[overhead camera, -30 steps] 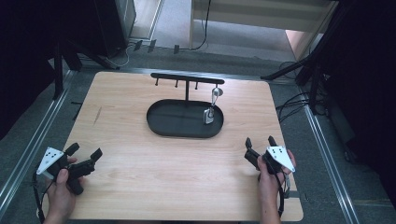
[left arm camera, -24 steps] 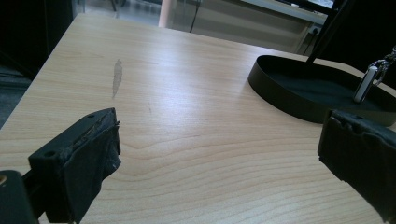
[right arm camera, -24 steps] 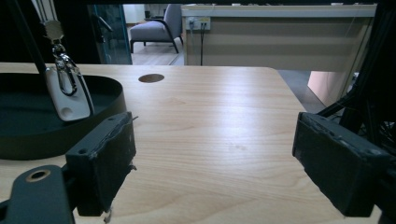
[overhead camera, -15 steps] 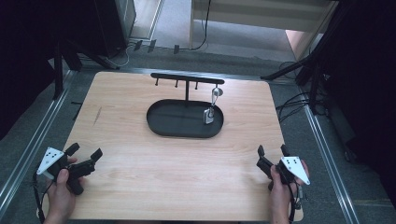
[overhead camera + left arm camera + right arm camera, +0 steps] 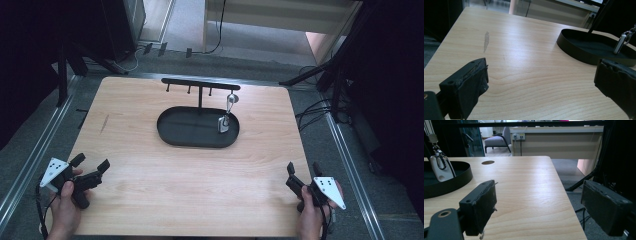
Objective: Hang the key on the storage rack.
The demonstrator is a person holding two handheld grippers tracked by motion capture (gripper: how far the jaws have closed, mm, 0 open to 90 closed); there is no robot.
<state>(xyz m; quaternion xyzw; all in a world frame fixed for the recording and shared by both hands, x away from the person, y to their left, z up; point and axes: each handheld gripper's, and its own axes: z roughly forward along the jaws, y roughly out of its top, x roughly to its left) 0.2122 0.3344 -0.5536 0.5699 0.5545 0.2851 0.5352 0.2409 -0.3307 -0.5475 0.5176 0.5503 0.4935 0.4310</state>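
Observation:
A black oval tray (image 5: 172,136) lies at the middle of the wooden table (image 5: 190,185), with a black T-shaped hook rack (image 5: 200,83) rising from its far side. A silver key fob (image 5: 223,123) hangs by a clip from the rack's right end, its lower end in the tray; it shows too as the fob (image 5: 620,44) and the fob (image 5: 439,168). My left gripper (image 5: 91,166) rests open at the table's near left corner, nothing between its jaws. My right gripper (image 5: 303,172) stands open at the near right corner, also empty.
A dark scuff mark (image 5: 104,123) lies on the table's left part. Metal rails (image 5: 30,165) run along both sides of the table. Black stand legs and cables (image 5: 320,107) crowd the floor at the right. A small round hole (image 5: 488,162) marks the table top near the far edge.
My right gripper has drawn back and to the right, from near the table's front toward its right corner. The left gripper has stayed put.

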